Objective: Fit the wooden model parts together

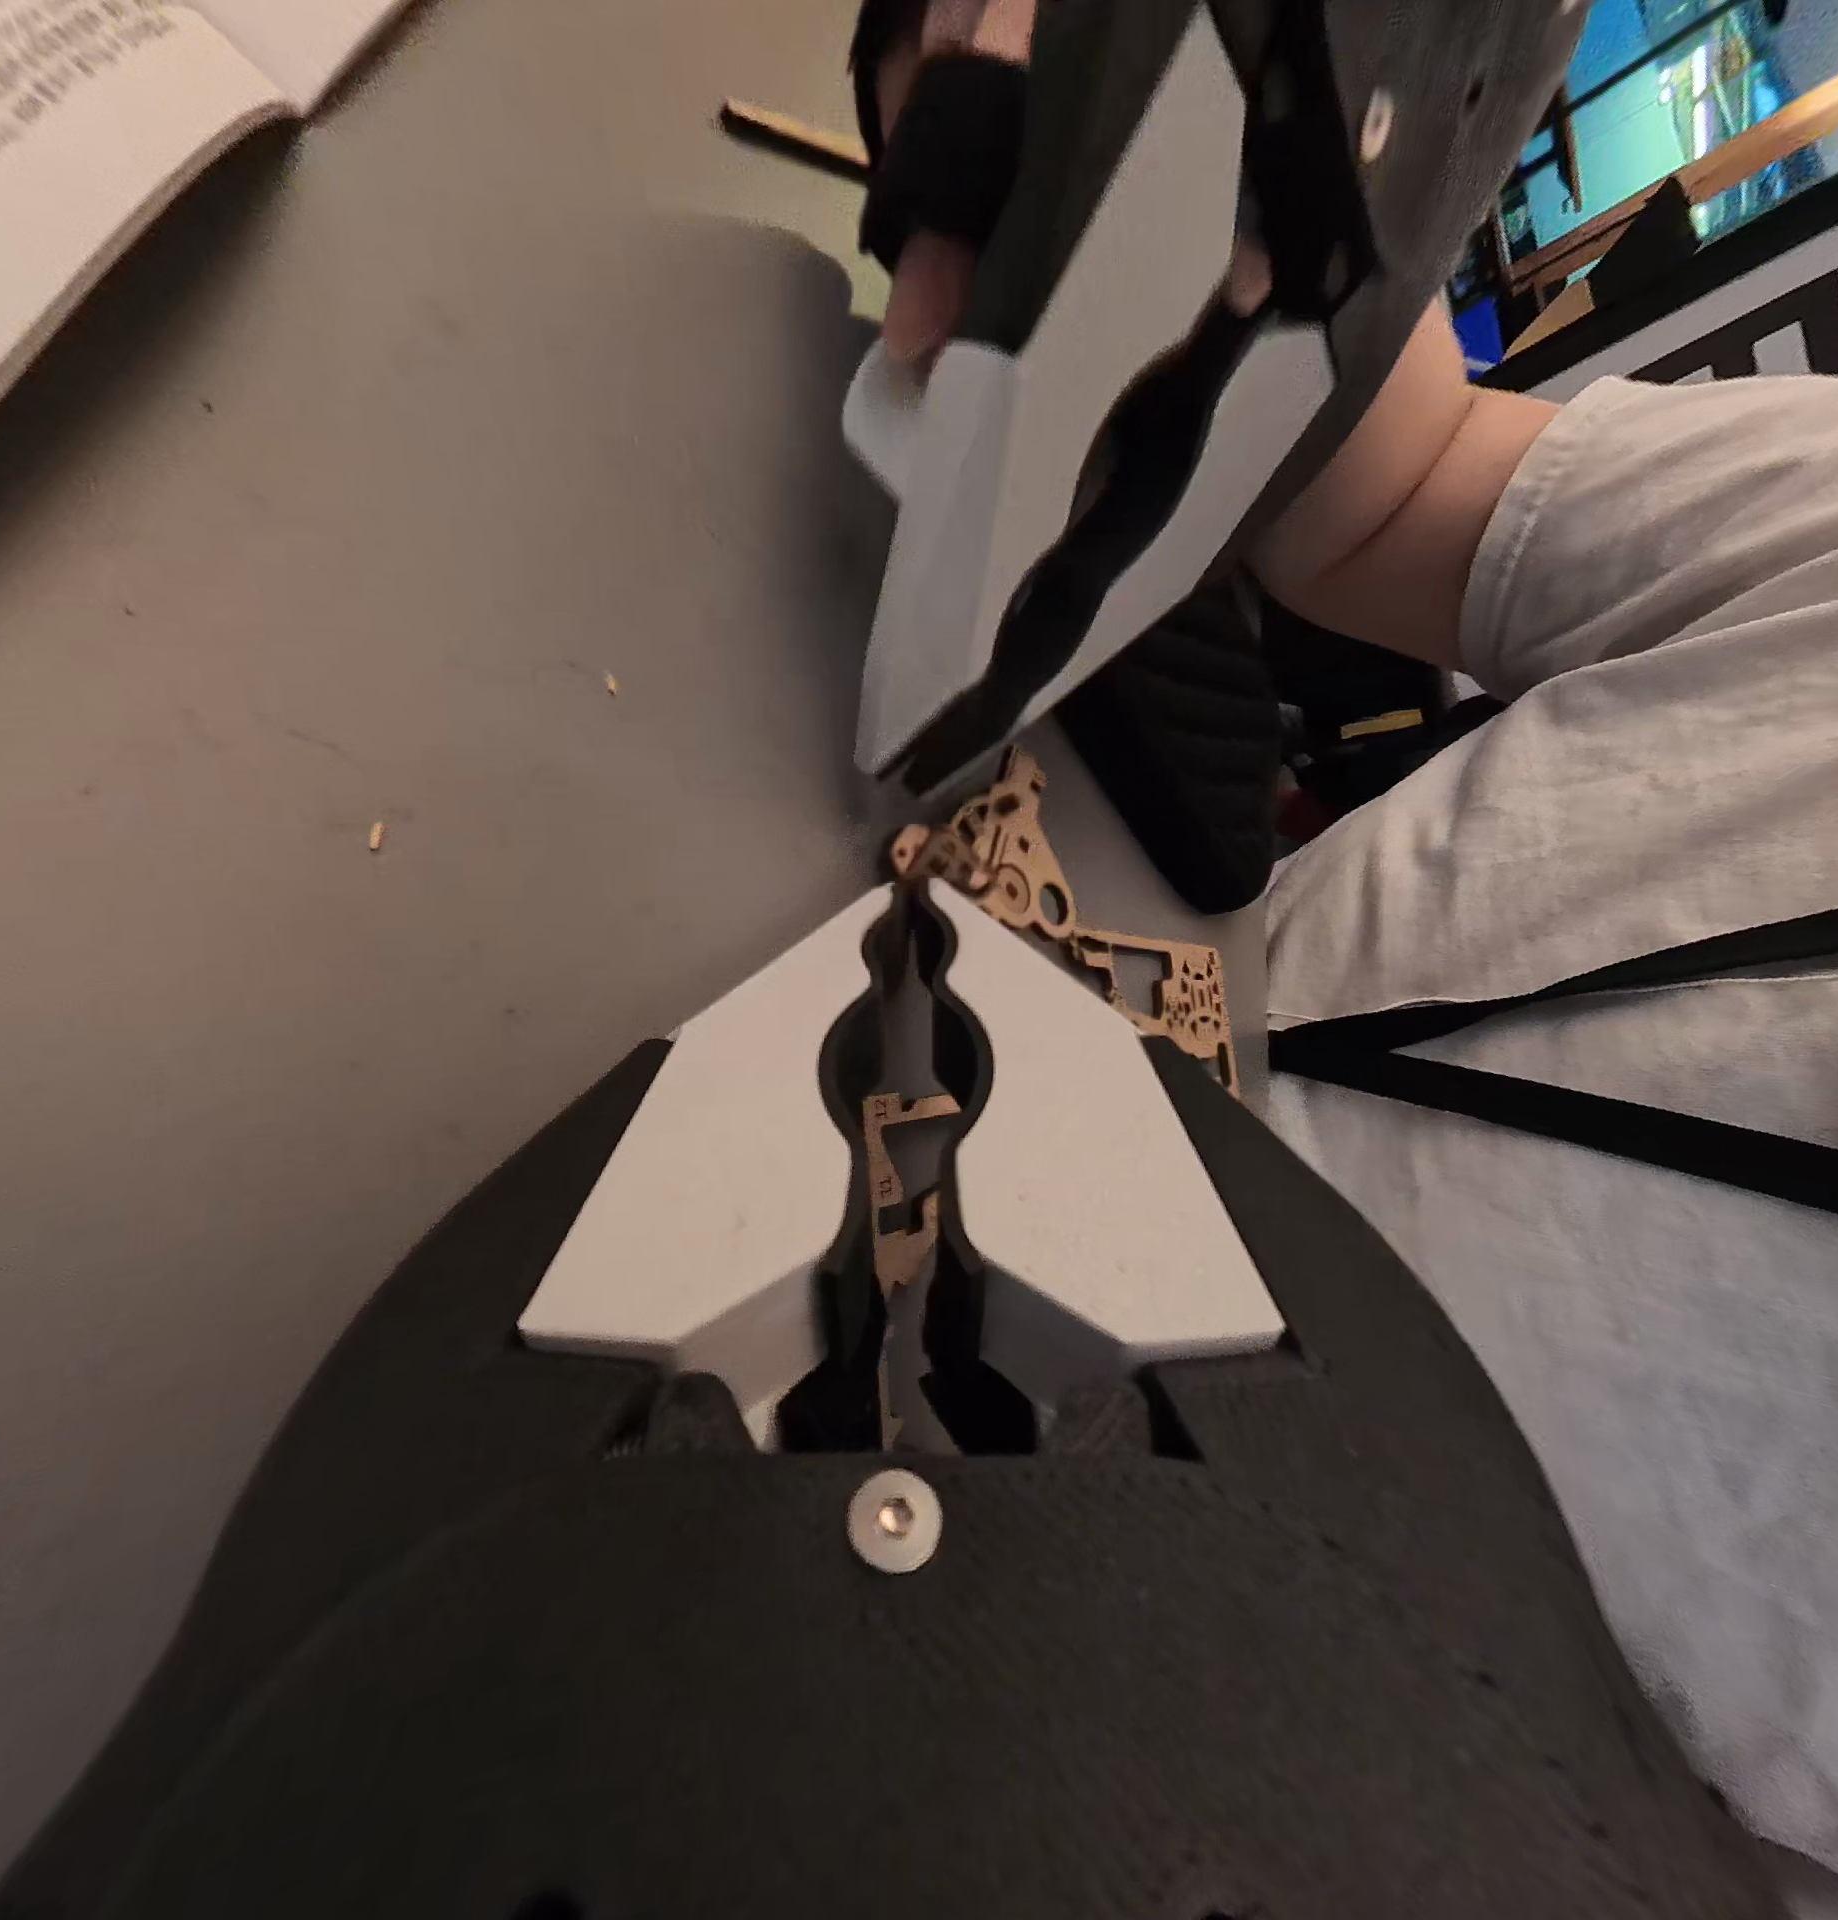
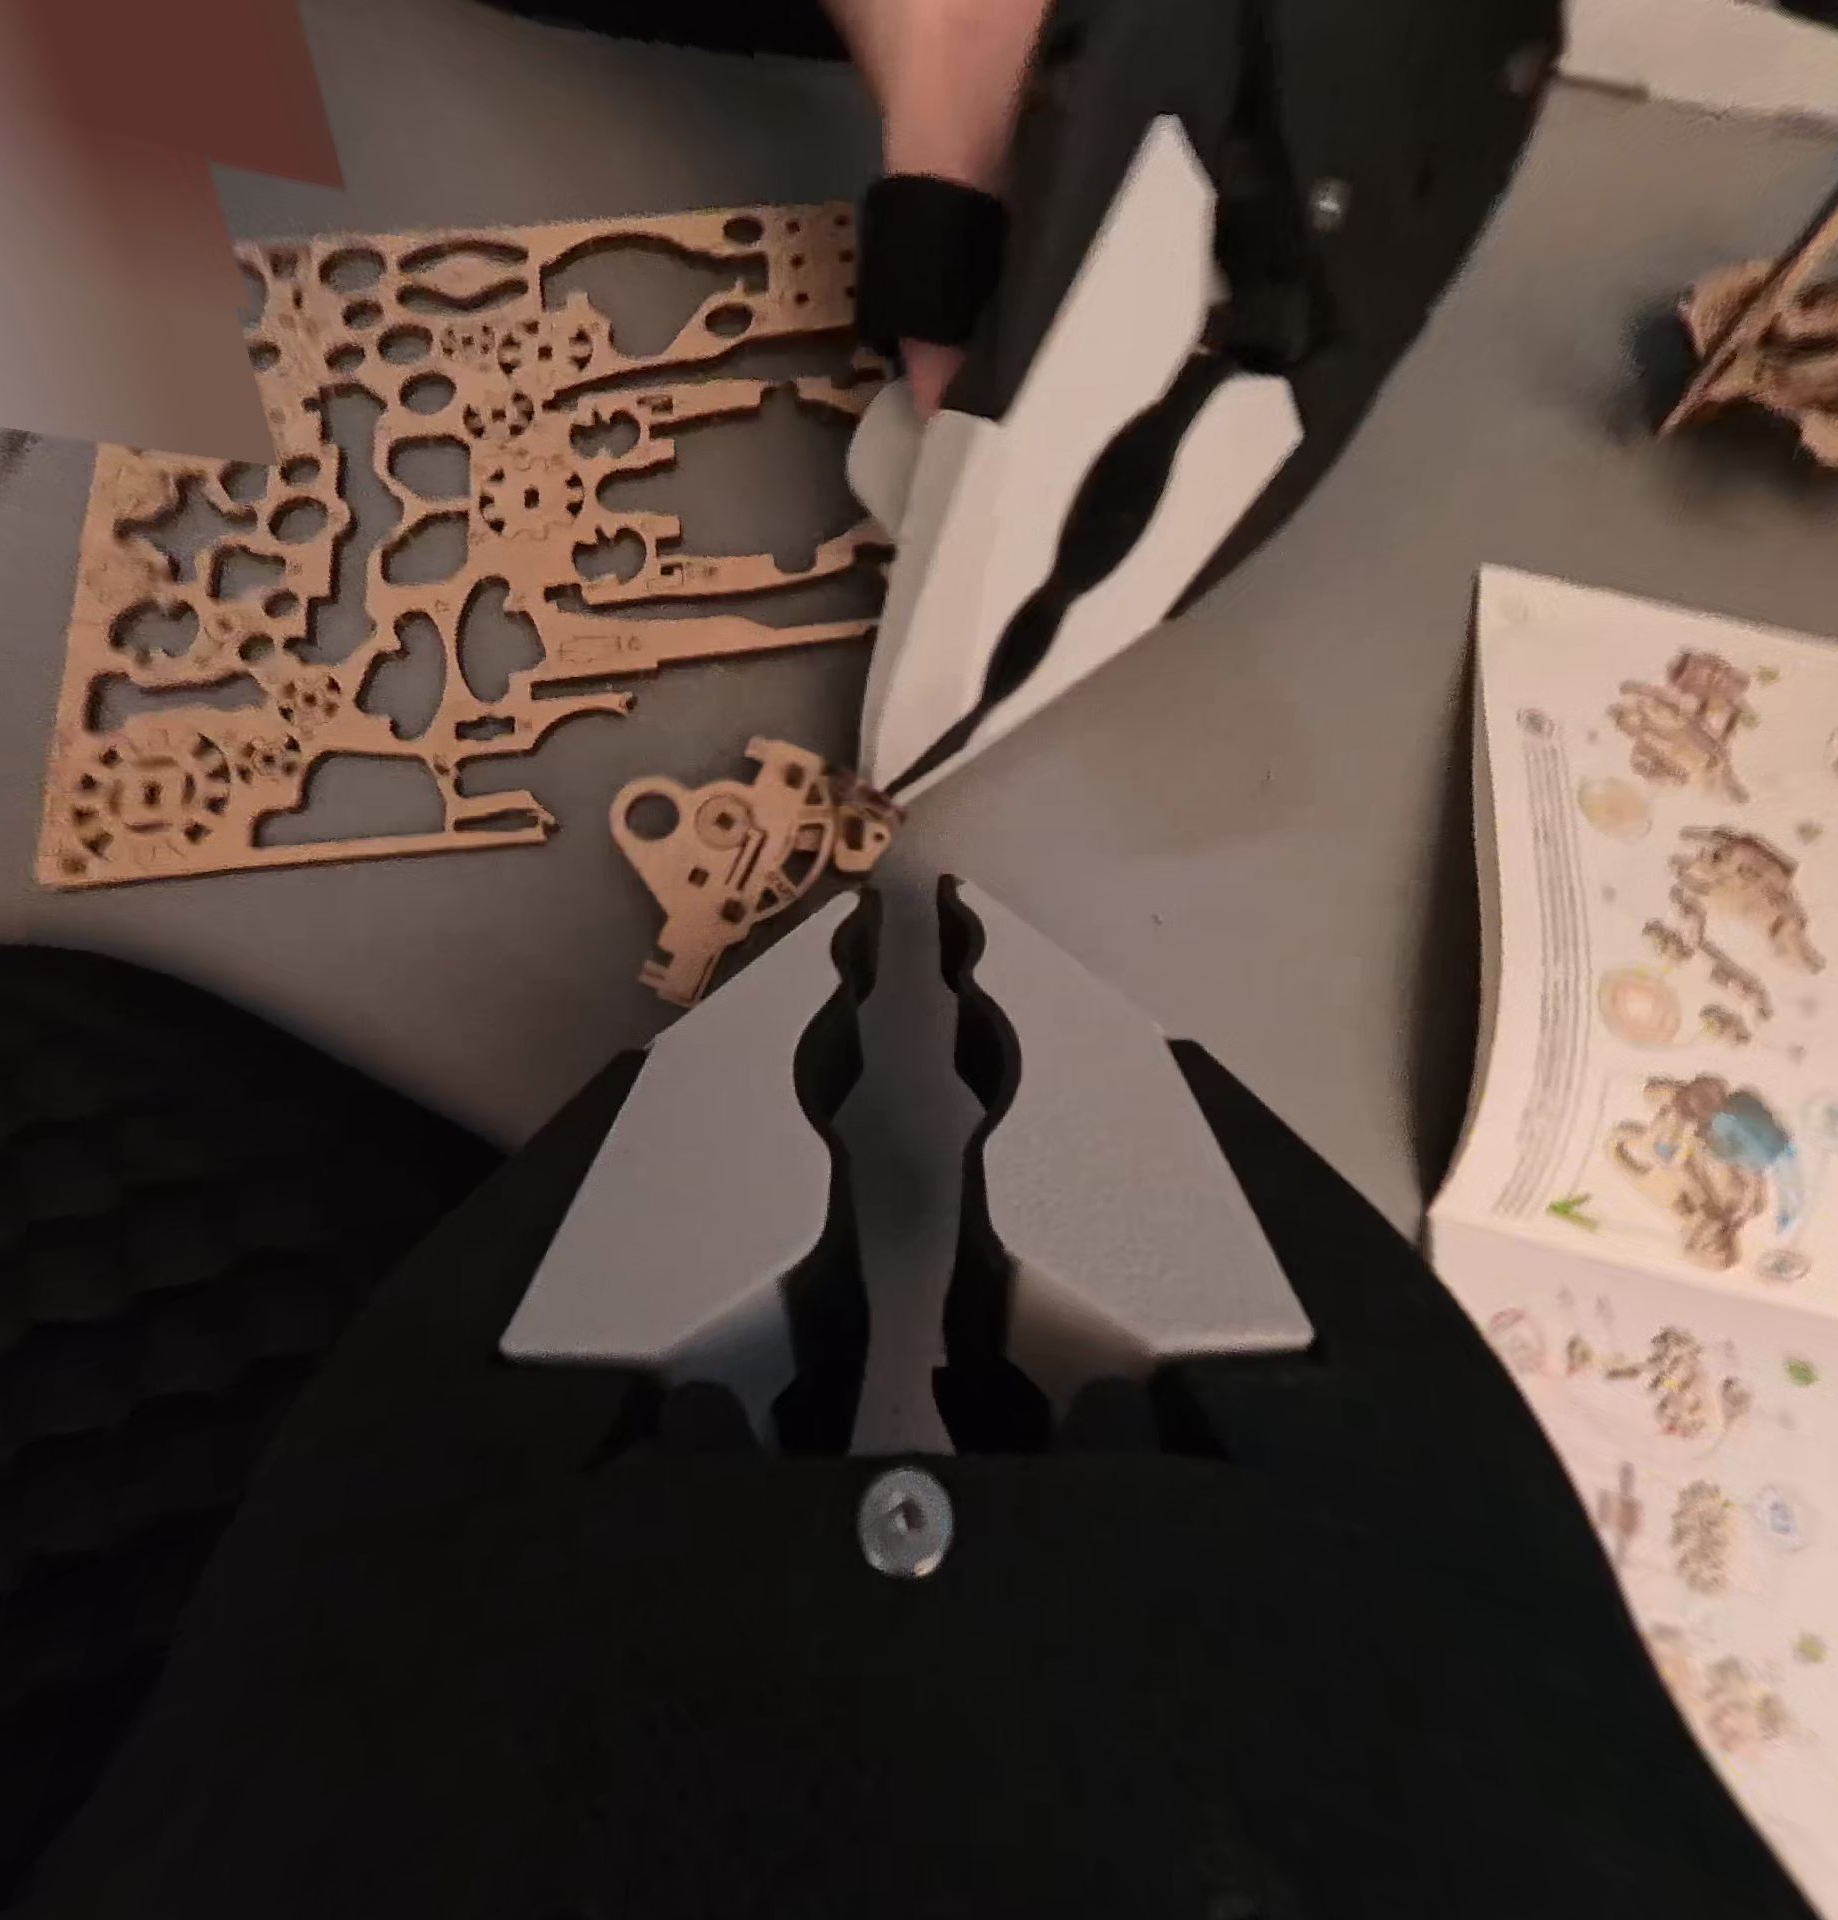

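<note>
A flat wooden model part [image 2: 728,873] with gear cut-outs lies on the grey table [image 2: 1206,790]. A small wooden piece [image 2: 861,816] sits at its right end. My left gripper [image 1: 910,899] is shut on that small piece [image 1: 925,852]. In the right wrist view the left gripper [image 2: 891,784] comes down from above onto it. My right gripper [image 2: 910,899] is narrowly open and empty, with its tips just short of the piece. It enters the left wrist view [image 1: 894,774] from above. The flat part also shows there [image 1: 1008,831].
Two punched-out wooden sheets [image 2: 375,582] lie left of the part. An open instruction booklet [image 2: 1642,1039] lies on the right. A partly built wooden model [image 2: 1777,343] stands at the far right. A black padded object [image 2: 115,1299] is near left. A person's arm [image 1: 1414,520] is close by. From either gripper's tips it is about 25 cm to the partly built wooden model [image 2: 1777,343].
</note>
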A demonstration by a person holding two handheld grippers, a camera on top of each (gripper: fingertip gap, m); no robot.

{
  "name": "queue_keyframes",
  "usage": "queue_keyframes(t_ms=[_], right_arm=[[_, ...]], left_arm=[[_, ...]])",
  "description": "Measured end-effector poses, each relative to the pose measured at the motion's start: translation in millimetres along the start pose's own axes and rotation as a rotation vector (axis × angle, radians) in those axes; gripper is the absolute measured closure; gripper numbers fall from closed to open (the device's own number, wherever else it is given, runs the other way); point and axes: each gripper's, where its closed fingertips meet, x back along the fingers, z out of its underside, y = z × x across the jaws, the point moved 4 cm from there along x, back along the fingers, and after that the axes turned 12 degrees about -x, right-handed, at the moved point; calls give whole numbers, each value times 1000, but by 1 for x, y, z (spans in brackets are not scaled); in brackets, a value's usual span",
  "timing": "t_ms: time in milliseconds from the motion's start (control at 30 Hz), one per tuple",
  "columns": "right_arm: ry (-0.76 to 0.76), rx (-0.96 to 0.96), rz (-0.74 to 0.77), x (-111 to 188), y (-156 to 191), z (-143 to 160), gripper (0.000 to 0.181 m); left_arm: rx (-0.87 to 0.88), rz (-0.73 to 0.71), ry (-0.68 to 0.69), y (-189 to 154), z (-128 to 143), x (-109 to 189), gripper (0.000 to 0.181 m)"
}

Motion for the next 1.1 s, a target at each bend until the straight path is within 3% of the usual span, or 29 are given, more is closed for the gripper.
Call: queue_keyframes(t_ms=[200, 233, 367, 500, 633, 800, 867, 967, 1100], right_arm=[[-70, -381, -144, 16, -12, -5, 169], [-79, -375, -153, 17, -11, -7, 169], [-43, -238, 60, 13, -28, 1, 169], [-68, -67, -37, 1, -10, -3, 164], [-12, 12, 15, -5, -22, 1, 165], [9, -110, -106, -12, -18, -3, 150], [11, -85, -79, -11, -19, -1, 163], [8, -19, -34, -11, -18, -1, 165], [-85, -123, -81, -2, -19, -10, 166]], left_arm=[[22, 37, -14, -2, -2, -5, 180], [22, 37, -12, -2, -1, -5, 180], [31, 37, -12, -3, 0, -1, 180], [28, 12, -74, -4, -7, 18, 178], [25, -21, -96, -1, -7, 30, 177], [39, -20, -95, 2, -5, 31, 176], [38, -21, -91, 1, -4, 30, 176], [34, -21, -91, 1, -4, 30, 175], [-54, -42, -133, -2, -12, 34, 166]])
